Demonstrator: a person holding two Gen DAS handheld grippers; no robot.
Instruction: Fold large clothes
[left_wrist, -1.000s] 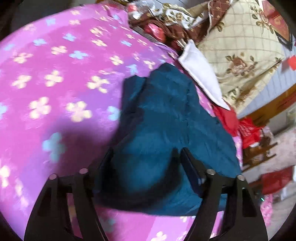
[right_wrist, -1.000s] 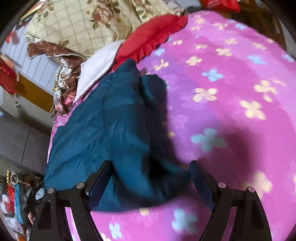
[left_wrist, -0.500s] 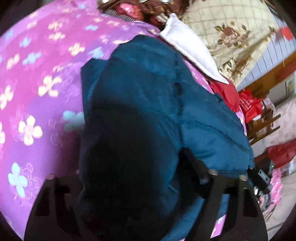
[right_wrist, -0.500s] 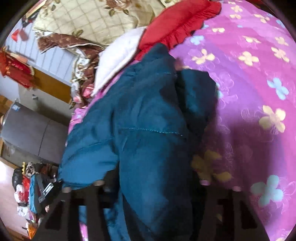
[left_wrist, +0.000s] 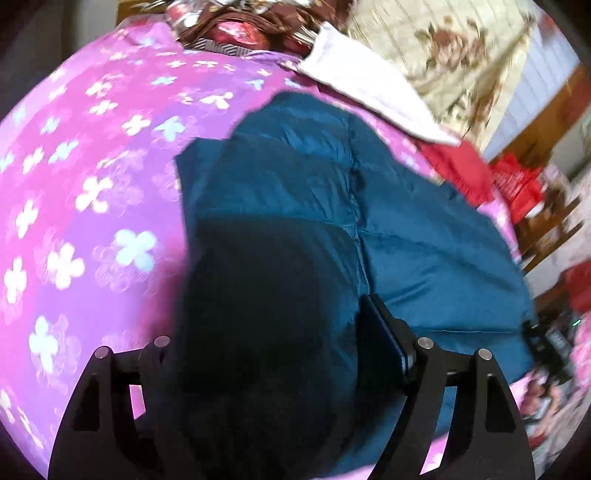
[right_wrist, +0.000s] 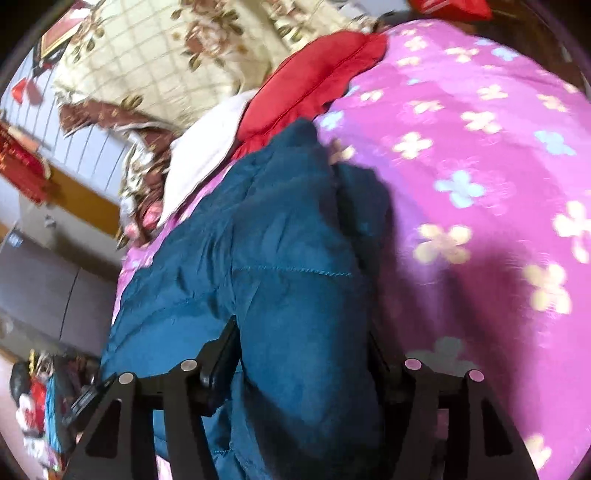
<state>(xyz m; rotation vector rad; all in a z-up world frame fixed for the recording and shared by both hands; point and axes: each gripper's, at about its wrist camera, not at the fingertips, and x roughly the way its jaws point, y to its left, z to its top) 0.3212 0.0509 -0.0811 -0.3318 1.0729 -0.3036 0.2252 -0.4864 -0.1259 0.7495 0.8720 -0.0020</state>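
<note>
A large teal padded jacket (left_wrist: 332, 206) lies on a pink flowered bedspread (left_wrist: 92, 166); it also shows in the right wrist view (right_wrist: 266, 251). My left gripper (left_wrist: 273, 343) is wide open, and a thick fold of the jacket bulges up between its fingers, hiding the left finger. My right gripper (right_wrist: 303, 354) is also wide open astride another fold of the jacket; its left finger (right_wrist: 221, 354) presses into the fabric and the right finger is mostly hidden. Neither gripper is closed on the cloth.
The pink bedspread (right_wrist: 480, 184) stretches to the far side. A red cushion (right_wrist: 314, 81), a white pillow (left_wrist: 369, 96) and a beige flowered quilt (right_wrist: 159, 48) are piled at the head. Beyond the bed's edge are a grey cabinet (right_wrist: 44, 288) and red bags (left_wrist: 517, 184).
Both grippers have pushed forward onto the jacket. One second ago the jacket's edge lay flat between the open fingers; now bulky folds rise between them and fill the lower views.
</note>
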